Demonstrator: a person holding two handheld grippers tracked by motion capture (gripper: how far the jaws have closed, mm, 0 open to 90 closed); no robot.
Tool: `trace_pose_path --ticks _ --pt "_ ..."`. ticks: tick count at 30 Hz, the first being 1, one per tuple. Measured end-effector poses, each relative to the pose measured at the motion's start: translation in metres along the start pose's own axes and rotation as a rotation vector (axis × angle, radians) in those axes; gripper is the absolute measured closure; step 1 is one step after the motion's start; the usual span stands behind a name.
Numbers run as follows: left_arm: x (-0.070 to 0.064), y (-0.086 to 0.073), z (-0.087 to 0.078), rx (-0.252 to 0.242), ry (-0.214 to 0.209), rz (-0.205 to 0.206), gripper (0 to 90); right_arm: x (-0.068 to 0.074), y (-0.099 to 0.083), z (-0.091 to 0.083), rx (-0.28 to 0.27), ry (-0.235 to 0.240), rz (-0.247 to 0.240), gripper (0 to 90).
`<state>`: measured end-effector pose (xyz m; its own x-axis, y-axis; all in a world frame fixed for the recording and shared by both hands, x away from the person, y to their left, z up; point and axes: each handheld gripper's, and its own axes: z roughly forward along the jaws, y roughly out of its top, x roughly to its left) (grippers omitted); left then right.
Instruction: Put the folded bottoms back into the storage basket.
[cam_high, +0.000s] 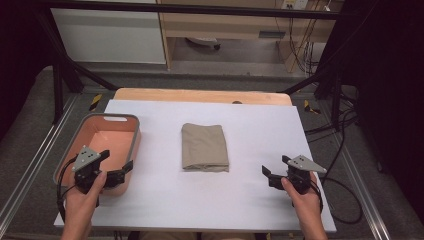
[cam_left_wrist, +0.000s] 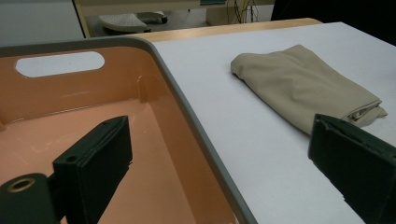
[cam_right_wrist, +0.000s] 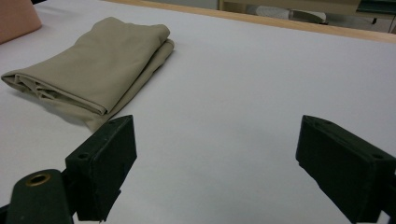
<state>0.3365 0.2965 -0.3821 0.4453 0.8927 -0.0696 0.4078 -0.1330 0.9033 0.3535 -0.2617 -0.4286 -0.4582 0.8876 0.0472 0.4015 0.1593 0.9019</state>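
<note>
A: One folded cloth (cam_high: 205, 147) is your whole job here, lying flat in the middle of the white table cover (cam_high: 240, 200), its long axis running away from you toward the far edge.

B: And where does it lie from your grippers?

A: Between them, ahead of both. From your right gripper (cam_high: 274, 174) it sits forward and to the left, with bare cover between; in the right gripper view the cloth (cam_right_wrist: 93, 70) fills the upper left, its layered open edges pointing back toward you.

B: Your left gripper (cam_high: 119, 169)?

A: That one hovers over the near right corner of the peach bin (cam_high: 131, 119). In the left gripper view the bin's grey rim (cam_left_wrist: 196, 126) runs between the jaws, and the cloth (cam_left_wrist: 303, 88) lies up and to the right, well apart.

B: Fingers?

A: Spread wide on both, nothing between them. You're gripping nothing yet.

B: Which hand is nearer?

A: Hard to split. They look about even, the left perhaps slightly closer to the cloth's near corner, though it has the bin wall beside it. The right has open table all the way.

B: So the coming move?

A: My read: you reach inward to the near short edge, one gripper per corner, square to that long axis.
</note>
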Motion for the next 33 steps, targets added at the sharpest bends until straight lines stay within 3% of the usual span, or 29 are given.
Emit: trace_pose_path --ticks 9,12,14,15,19,27,29,32,33 --pt "-0.013 0.002 0.002 -0.016 -0.046 0.03 6.7 0.007 0.0 0.002 0.003 0.014 -0.015 11.5" --pt "-0.026 0.007 0.0 -0.03 -0.094 0.033 6.6 0.007 0.001 0.003 0.02 0.011 0.008 10.8" --pt "-0.031 0.01 -0.001 -0.03 -0.097 0.047 6.4 0.007 0.001 0.003 0.029 0.018 0.028 9.5" --pt "-0.042 0.015 -0.002 -0.046 -0.118 0.062 6.4 0.007 0.001 0.003 0.035 0.019 0.031 9.2" --pt "-0.057 0.018 0.0 -0.063 -0.122 0.1 5.2 0.009 0.002 0.007 0.052 0.018 0.026 9.3" --pt "-0.078 0.02 0.018 -0.047 -0.148 0.128 5.9 0.012 0.002 0.007 0.068 0.008 0.014 10.1" --pt "-0.085 0.024 0.03 -0.032 -0.166 0.144 5.9 0.012 0.001 0.008 0.074 0.006 0.014 10.2" --pt "-0.09 0.025 0.04 -0.021 -0.158 0.156 5.7 0.012 0.001 0.008 0.078 0.009 0.009 10.3" --pt "-0.094 0.025 0.05 -0.008 -0.157 0.162 6.0 0.013 0.001 0.008 0.082 0.01 0.007 10.5"
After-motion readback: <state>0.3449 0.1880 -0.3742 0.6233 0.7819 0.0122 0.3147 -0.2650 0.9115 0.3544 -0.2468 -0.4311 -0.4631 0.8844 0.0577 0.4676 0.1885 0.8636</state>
